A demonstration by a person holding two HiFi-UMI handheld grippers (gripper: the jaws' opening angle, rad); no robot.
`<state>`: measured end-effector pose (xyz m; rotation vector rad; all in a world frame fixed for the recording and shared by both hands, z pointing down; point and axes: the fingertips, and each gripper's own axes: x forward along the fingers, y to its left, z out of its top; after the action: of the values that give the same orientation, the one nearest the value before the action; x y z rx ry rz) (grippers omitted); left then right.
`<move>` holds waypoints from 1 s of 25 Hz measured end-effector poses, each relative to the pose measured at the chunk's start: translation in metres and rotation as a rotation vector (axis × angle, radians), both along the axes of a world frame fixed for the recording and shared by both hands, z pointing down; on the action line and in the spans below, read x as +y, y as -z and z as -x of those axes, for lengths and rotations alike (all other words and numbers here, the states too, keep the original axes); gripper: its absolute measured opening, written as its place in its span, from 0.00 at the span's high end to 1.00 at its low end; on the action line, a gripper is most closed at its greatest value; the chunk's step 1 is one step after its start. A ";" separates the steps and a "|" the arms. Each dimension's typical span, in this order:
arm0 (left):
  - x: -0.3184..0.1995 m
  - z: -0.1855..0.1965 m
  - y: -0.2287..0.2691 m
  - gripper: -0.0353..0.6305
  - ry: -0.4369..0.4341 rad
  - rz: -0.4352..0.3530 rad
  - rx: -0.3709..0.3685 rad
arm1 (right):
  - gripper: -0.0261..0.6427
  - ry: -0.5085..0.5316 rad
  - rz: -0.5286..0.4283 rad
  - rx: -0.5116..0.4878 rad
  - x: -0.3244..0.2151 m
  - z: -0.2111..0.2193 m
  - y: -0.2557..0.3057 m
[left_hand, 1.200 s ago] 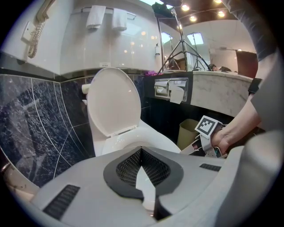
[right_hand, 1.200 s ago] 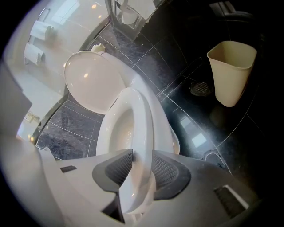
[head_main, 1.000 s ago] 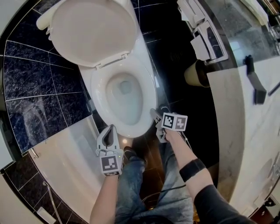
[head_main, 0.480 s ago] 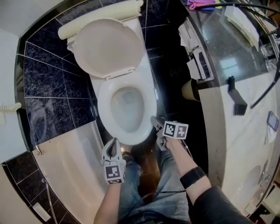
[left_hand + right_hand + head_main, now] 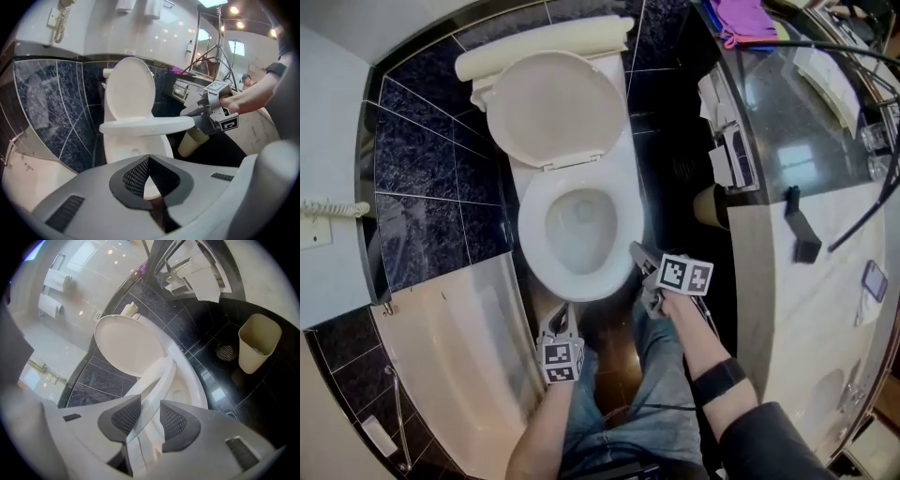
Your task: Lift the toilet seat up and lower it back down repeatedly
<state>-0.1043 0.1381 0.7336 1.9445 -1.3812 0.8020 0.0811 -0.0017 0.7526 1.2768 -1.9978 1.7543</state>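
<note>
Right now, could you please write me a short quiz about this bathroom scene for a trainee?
1. True or false: the toilet lid is raised.
2. Which gripper holds the toilet seat? A) left B) right
3. Fill in: the jaws of the left gripper are ___, with nothing between them.

Key:
1. True.
2. B: the right gripper clamps the seat, which is lifted off the bowl.
3. shut.

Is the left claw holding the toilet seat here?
No: the left claw is shut on nothing, while the toilet seat sits clamped in the right claw.
</note>
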 end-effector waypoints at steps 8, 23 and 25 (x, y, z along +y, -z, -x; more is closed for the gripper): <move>-0.058 -0.022 0.028 0.95 0.034 -0.085 0.060 | 0.74 -0.011 -0.010 -0.013 -0.017 0.003 0.023; -0.171 -0.011 0.124 0.95 0.085 -0.229 0.050 | 0.73 -0.039 -0.094 0.003 -0.093 0.005 0.112; -0.192 -0.009 0.136 0.95 0.069 -0.258 0.033 | 0.80 0.001 -0.134 0.013 -0.102 0.005 0.128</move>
<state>-0.0955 -0.0538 0.5974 2.0793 -1.5875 0.5798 0.0763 -0.1034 0.6246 1.3225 -2.1400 1.6314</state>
